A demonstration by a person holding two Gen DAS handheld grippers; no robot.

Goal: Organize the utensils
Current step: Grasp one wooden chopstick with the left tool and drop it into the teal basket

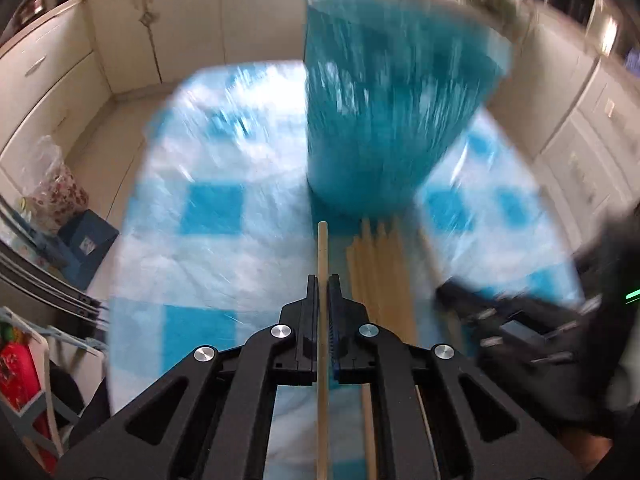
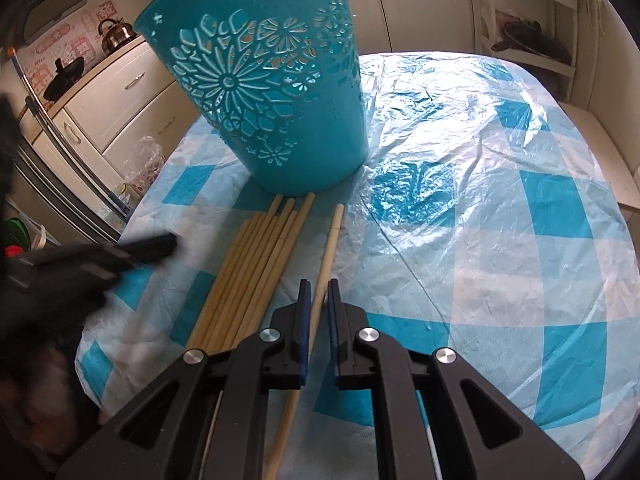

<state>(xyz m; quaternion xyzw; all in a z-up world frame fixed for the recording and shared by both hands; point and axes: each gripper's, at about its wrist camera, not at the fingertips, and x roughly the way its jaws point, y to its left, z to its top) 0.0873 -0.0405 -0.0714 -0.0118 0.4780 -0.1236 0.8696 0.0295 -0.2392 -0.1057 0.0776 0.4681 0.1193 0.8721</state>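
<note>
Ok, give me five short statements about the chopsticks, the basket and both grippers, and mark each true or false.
1. The left gripper is shut on a chopstick. True.
2. The teal basket lies on its side. False: it stands upright on the checked tablecloth.
3. The chopstick bundle lies in front of the basket. True.
4. The right gripper holds nothing. False: it is shut on a single chopstick.
5. The basket is plain-walled. False: it has cut-out flowers.

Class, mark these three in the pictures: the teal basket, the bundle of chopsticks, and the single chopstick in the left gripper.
Teal basket [image 2: 280, 92]: right wrist view, on its patterned side wall.
Chopstick bundle [image 2: 256, 264]: right wrist view, mid-length of the sticks.
Held chopstick [image 1: 322, 252]: left wrist view, shaft ahead of the fingertips.
</note>
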